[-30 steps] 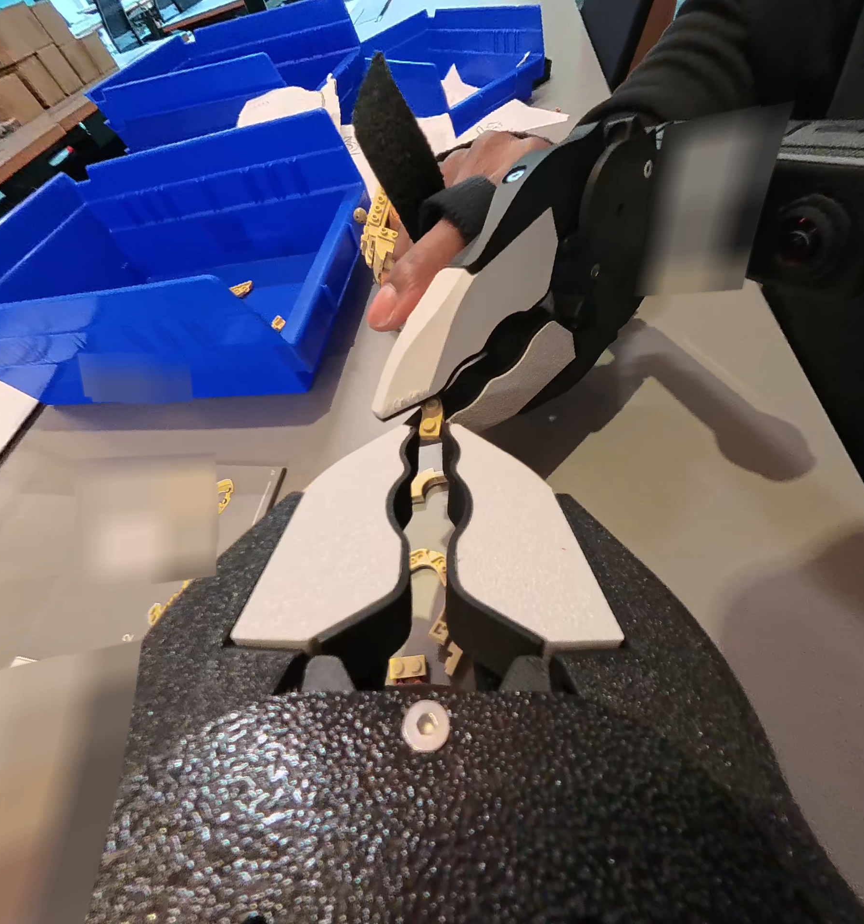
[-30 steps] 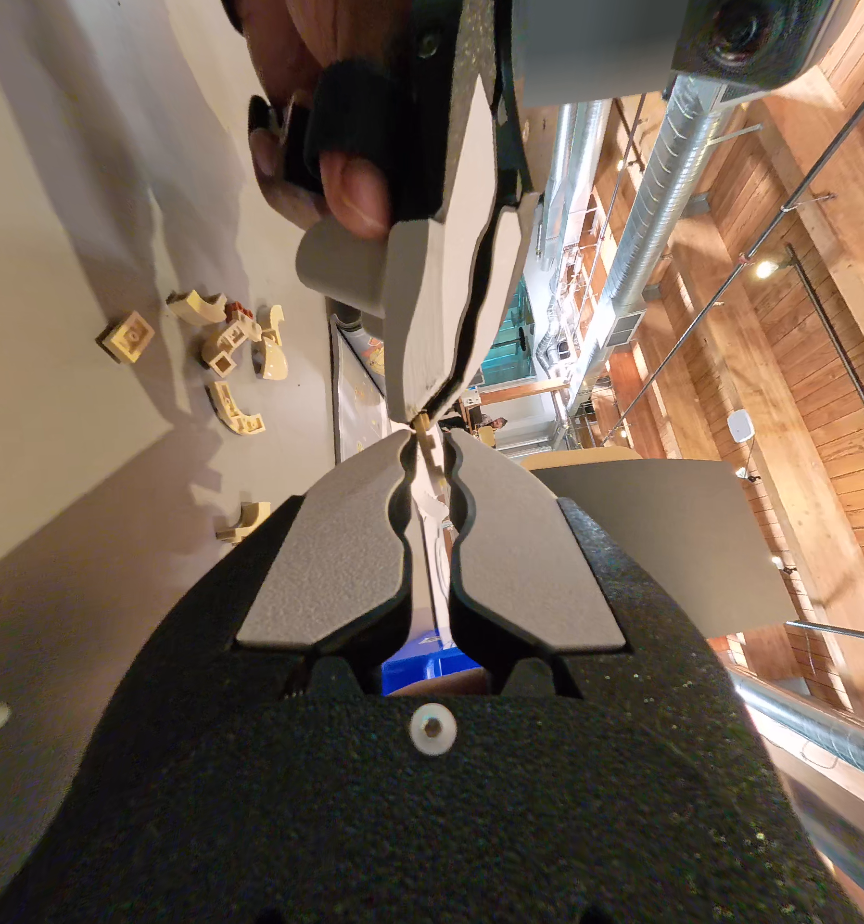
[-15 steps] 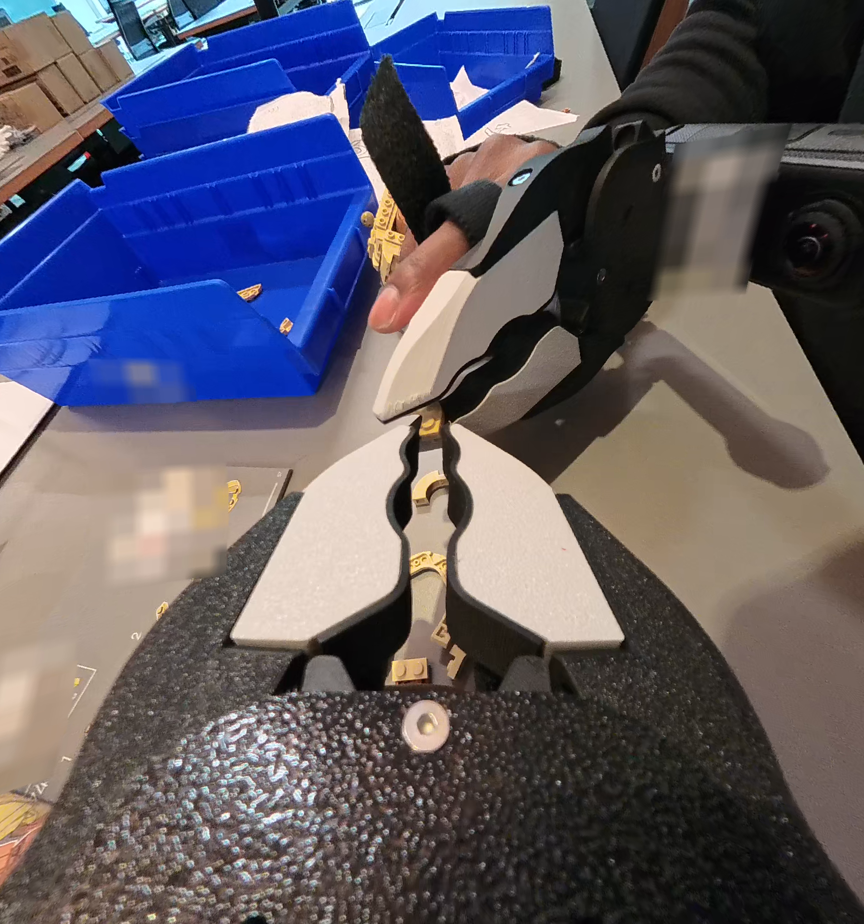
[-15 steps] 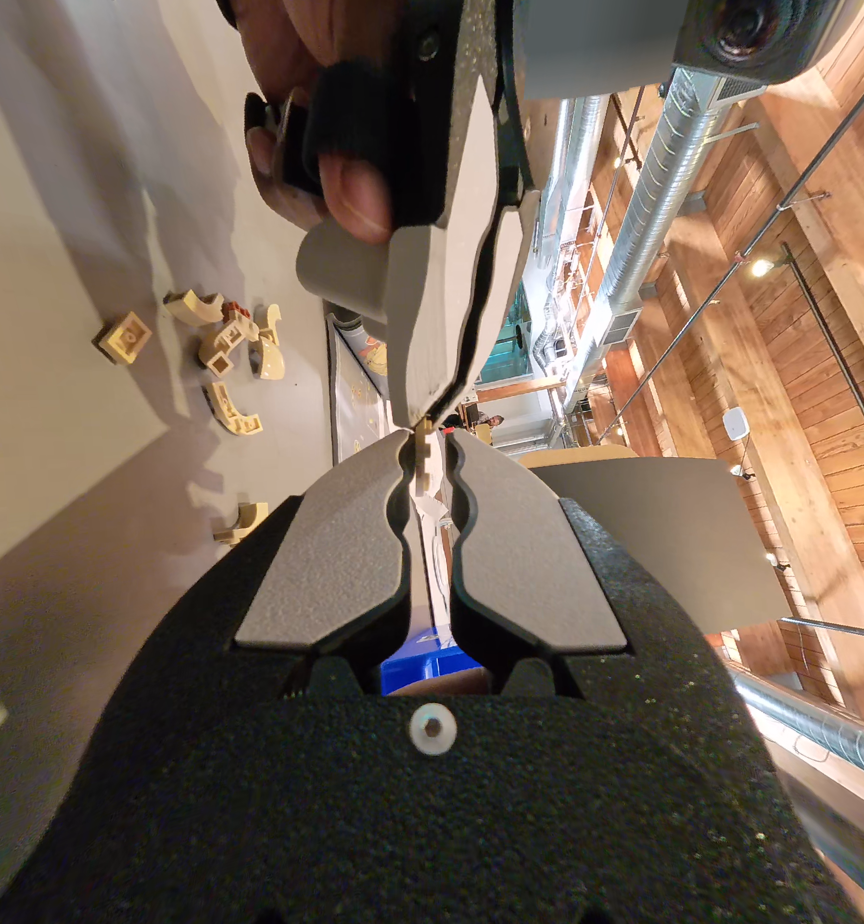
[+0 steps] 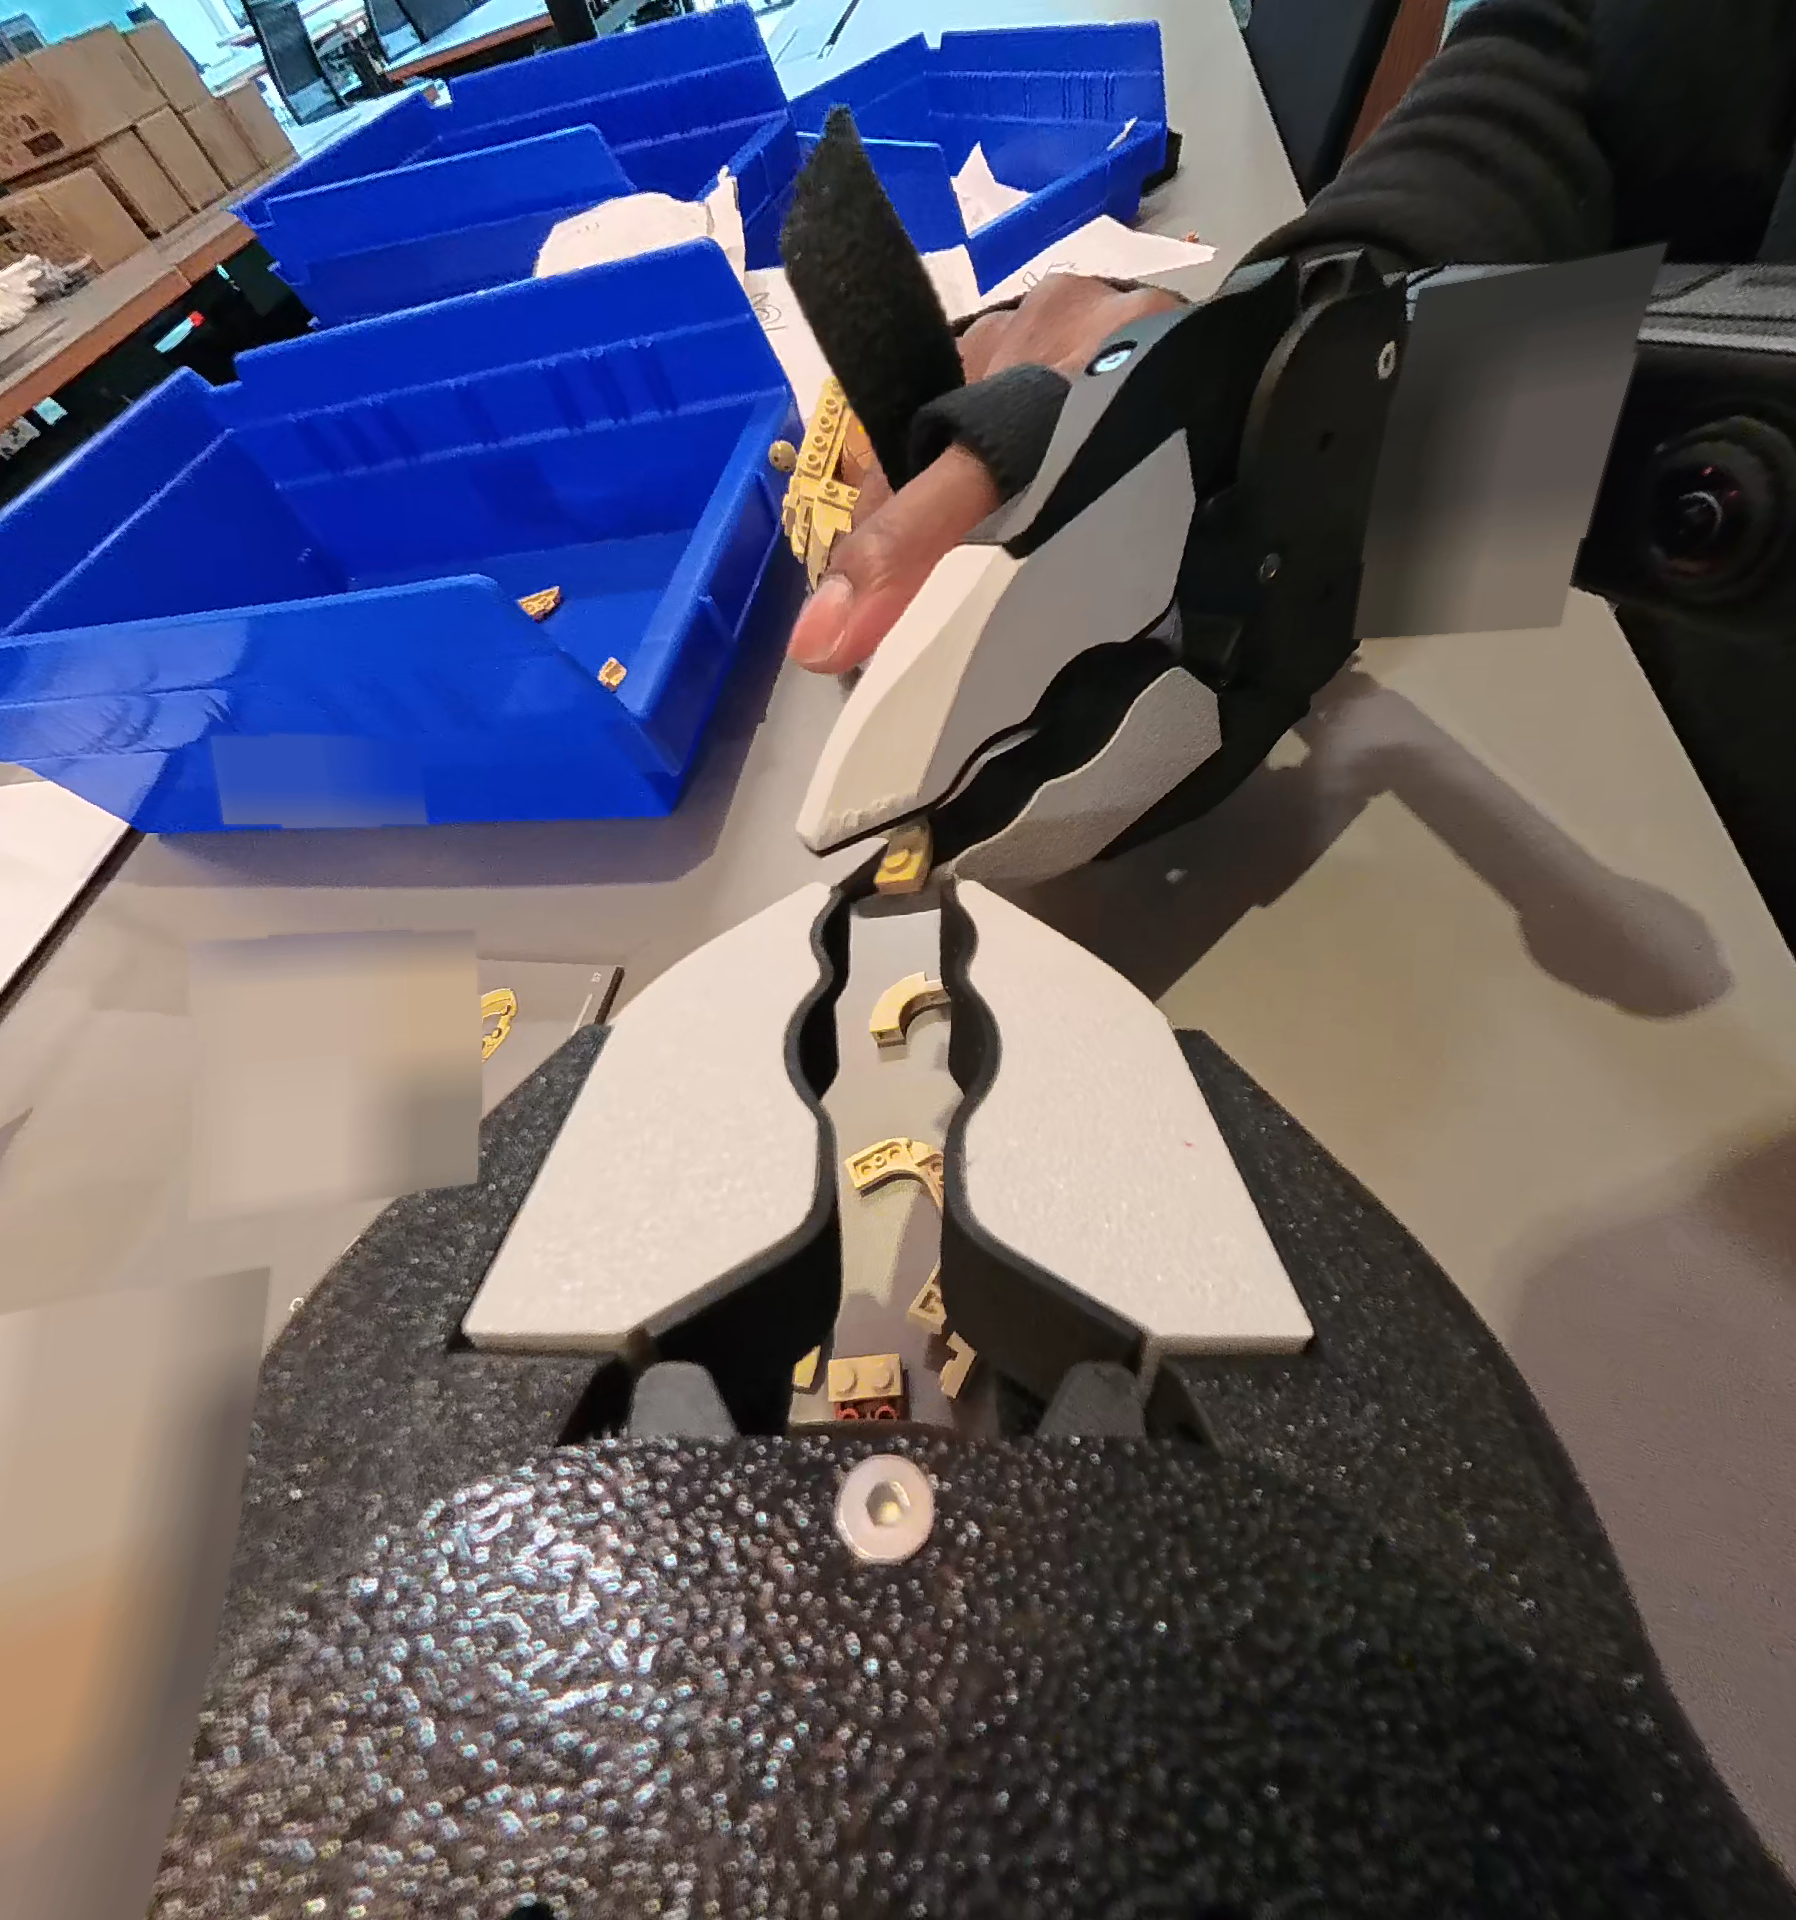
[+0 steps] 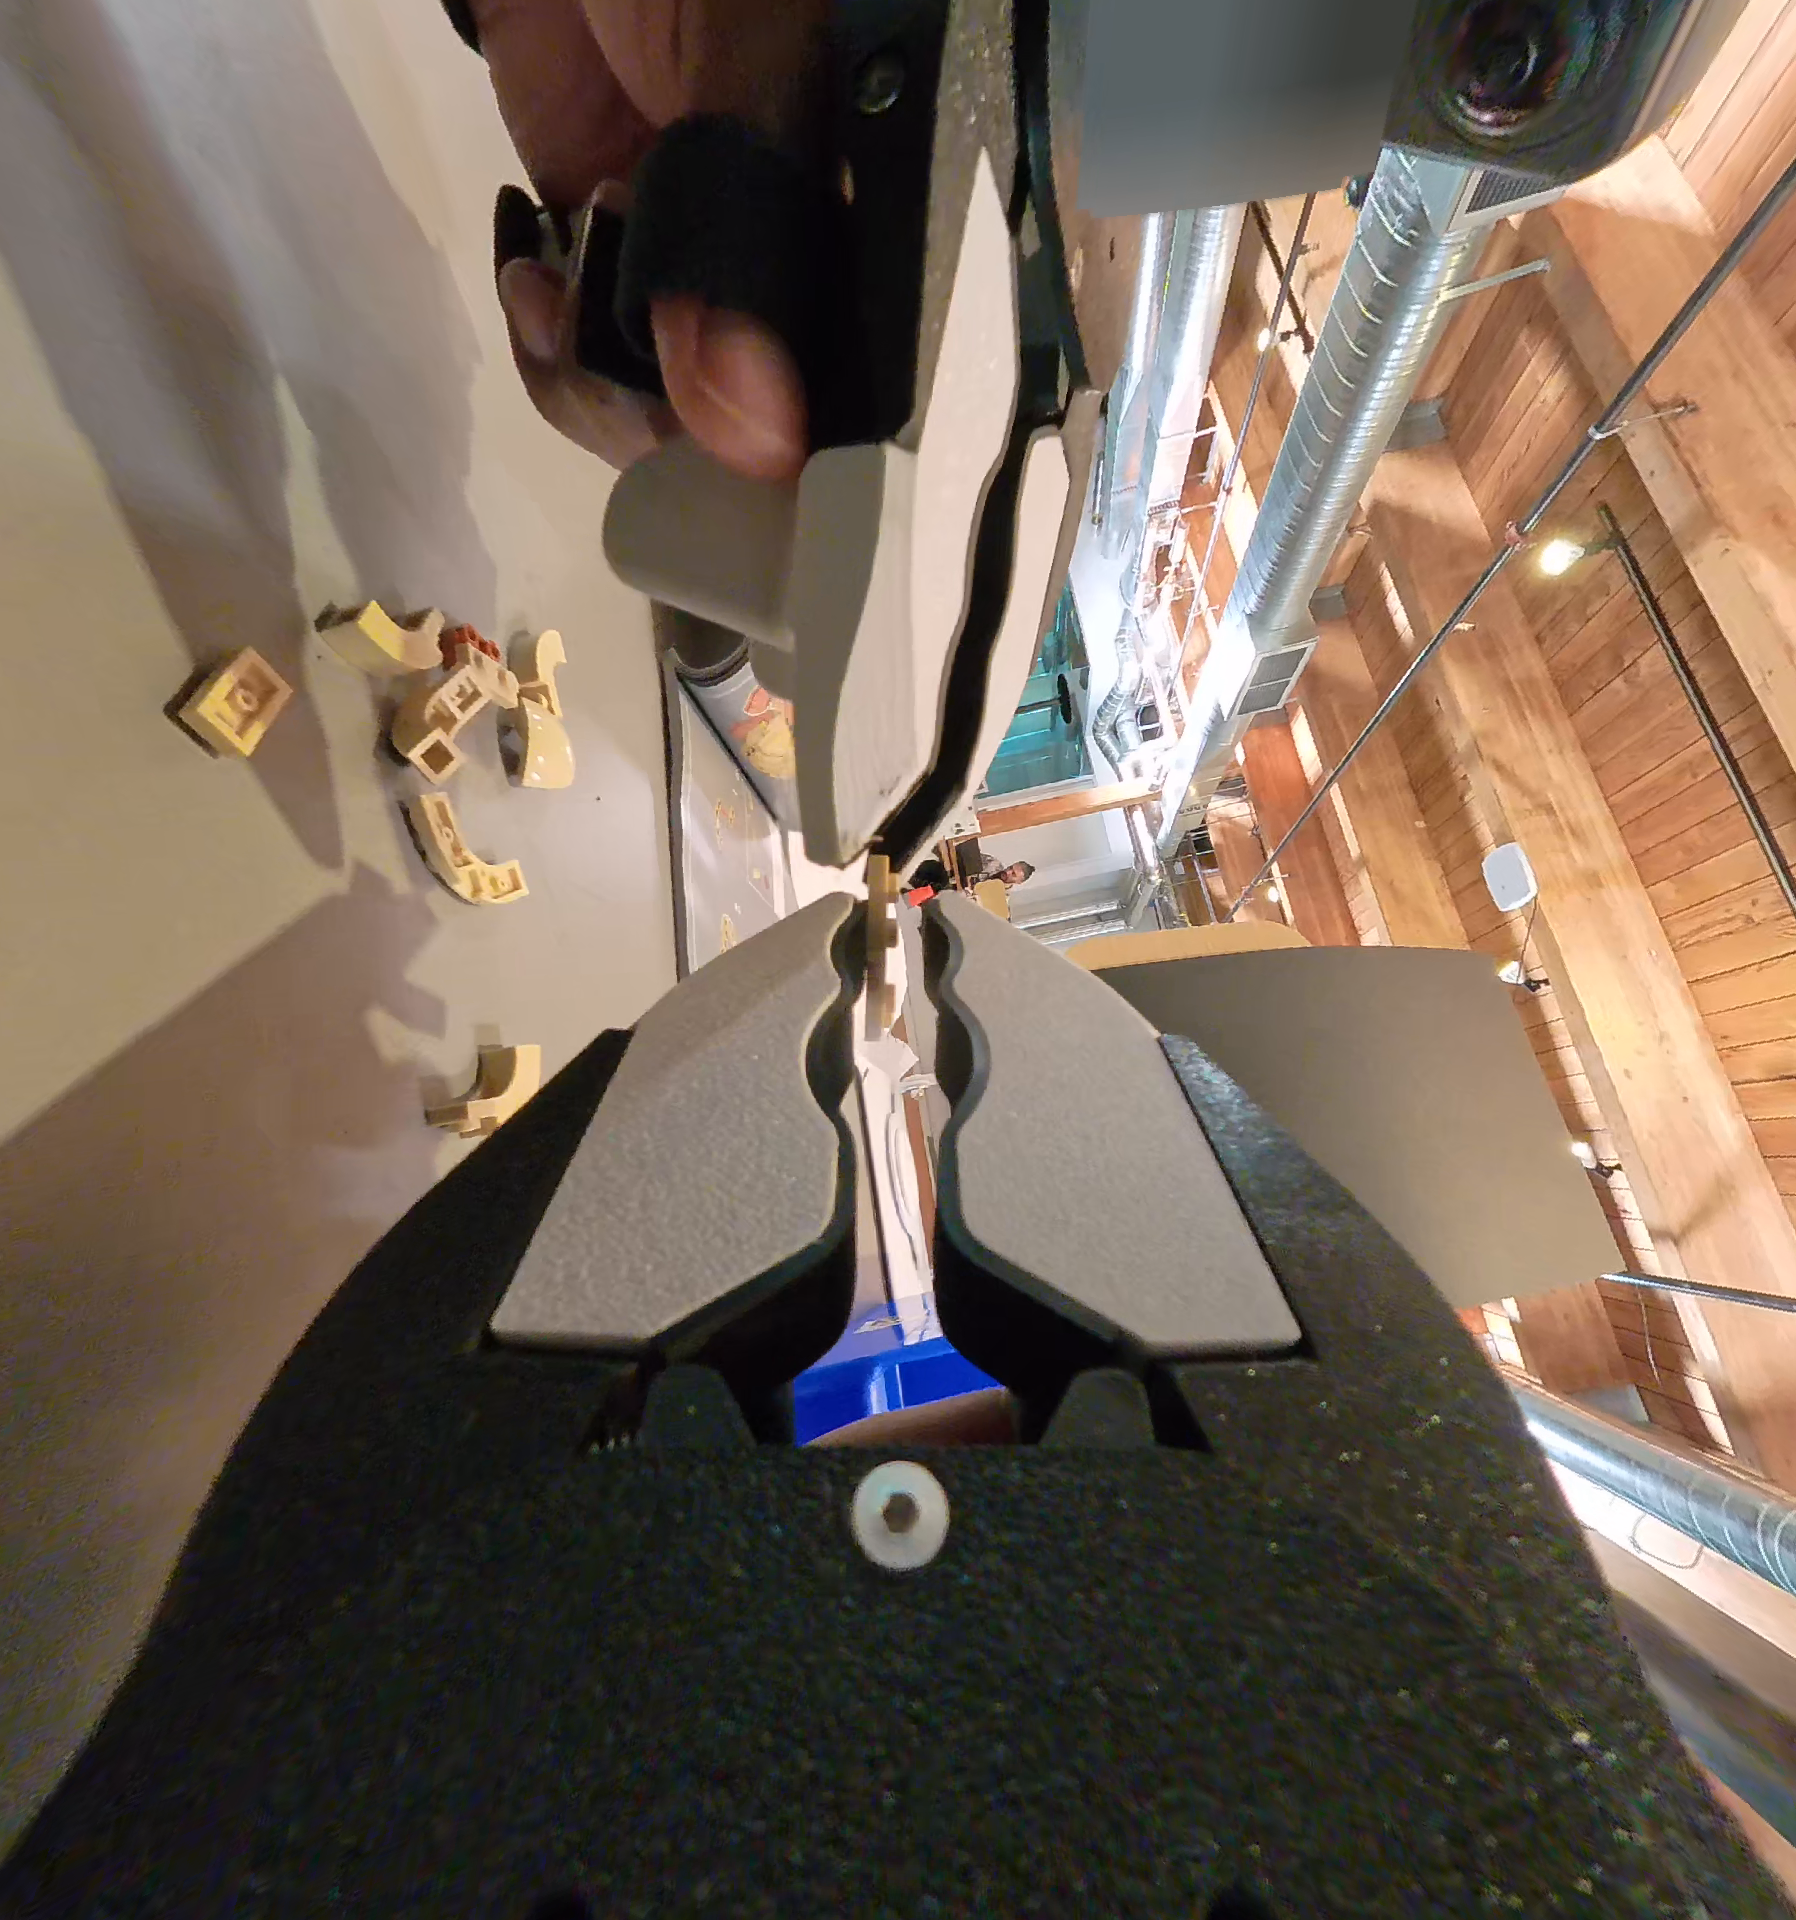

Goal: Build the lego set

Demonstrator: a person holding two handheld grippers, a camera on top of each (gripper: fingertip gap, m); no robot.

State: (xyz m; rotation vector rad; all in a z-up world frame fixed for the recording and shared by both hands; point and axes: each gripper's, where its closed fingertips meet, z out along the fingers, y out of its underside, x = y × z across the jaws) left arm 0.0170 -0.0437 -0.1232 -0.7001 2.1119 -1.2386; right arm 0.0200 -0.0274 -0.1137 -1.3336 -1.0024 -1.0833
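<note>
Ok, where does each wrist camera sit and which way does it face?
Left wrist view: behind the left gripper, looking along the grey table toward blue plastic bins; own grey fingers show.
Right wrist view: behind the right gripper, rolled sideways, table left, wood panelling right; own fingers show.
Shared: the small tan studded plate at both fingertips, and each sees the other gripper.

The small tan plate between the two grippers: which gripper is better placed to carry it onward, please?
Right, probably. The right gripper has the tan plate pinched between its jaws, while the left gripper stands open, its tips just short of it.
</note>
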